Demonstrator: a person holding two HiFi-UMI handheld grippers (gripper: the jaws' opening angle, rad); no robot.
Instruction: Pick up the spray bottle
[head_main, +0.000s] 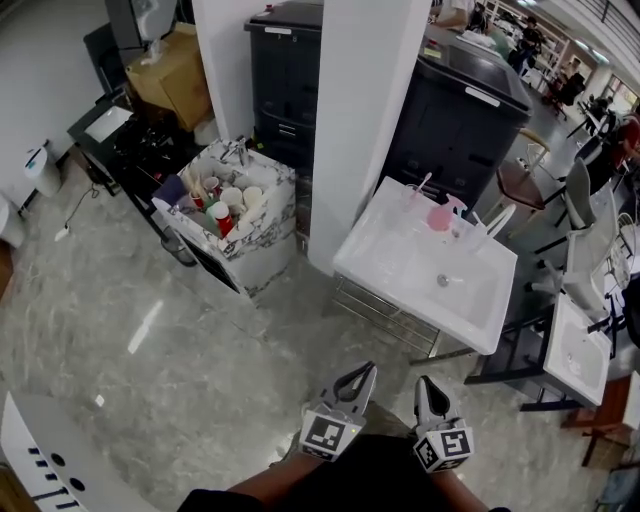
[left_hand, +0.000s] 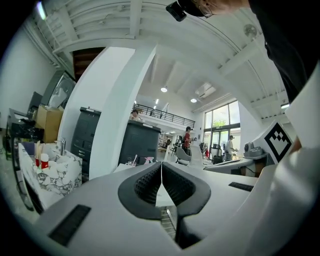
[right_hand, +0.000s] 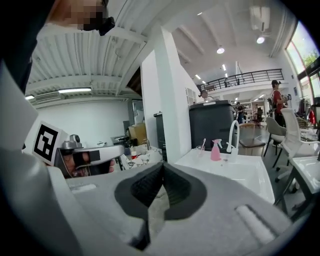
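We log: left gripper (head_main: 367, 371), right gripper (head_main: 424, 383): pale grey shells | black ribbed pads (left_hand: 145, 187) lining the jaws | white marker cube (head_main: 330, 435) with black squares on each | black top (head_main: 375, 482) worn.

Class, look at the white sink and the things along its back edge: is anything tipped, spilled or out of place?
Nothing stands out. The pink spray bottle stands upright at the back of the sink, between the cup and the faucet.

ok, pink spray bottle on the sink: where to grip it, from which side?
Grip the spray bottle by its body below the trigger head, coming from the front across the sink. It stands upright at the back rim, cup to its left, faucet to its right, so both sides look crowded.
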